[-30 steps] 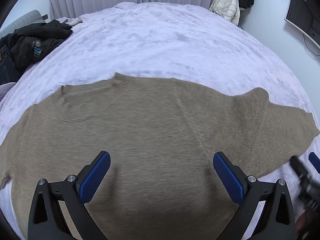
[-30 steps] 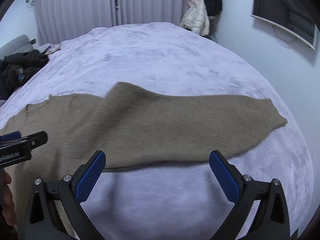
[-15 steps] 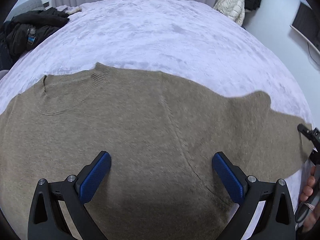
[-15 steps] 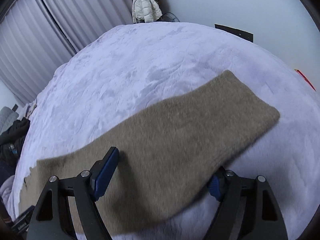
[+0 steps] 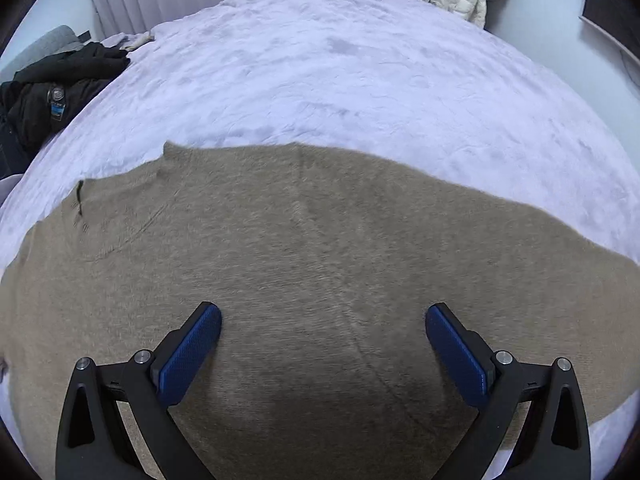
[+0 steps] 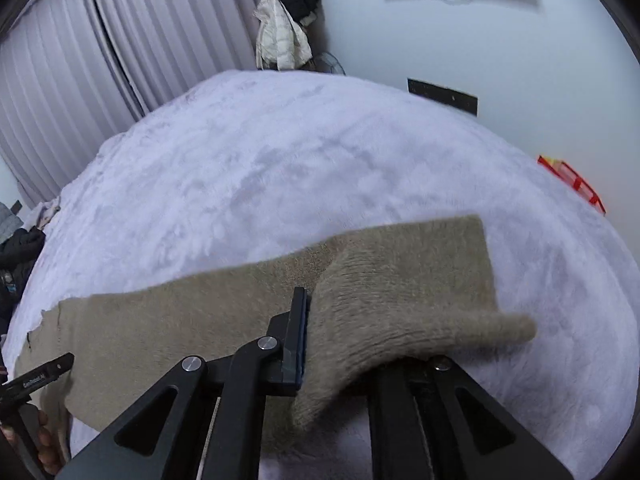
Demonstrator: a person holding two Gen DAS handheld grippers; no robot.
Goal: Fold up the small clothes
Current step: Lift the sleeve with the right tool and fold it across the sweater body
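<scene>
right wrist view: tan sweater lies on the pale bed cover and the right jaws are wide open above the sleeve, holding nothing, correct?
Not quite. The tan sweater does lie on the pale bed cover, but in the right wrist view the right gripper has its jaws shut on the sleeve, with the knit bunched and lifted between them.

Home bedroom: bed (image 5: 360,92), curtains (image 6: 80,80), hung coats (image 6: 282,36)

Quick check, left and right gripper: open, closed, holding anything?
Left gripper: open, empty, above the tan sweater.
Right gripper: closed on the sweater's sleeve.
</scene>
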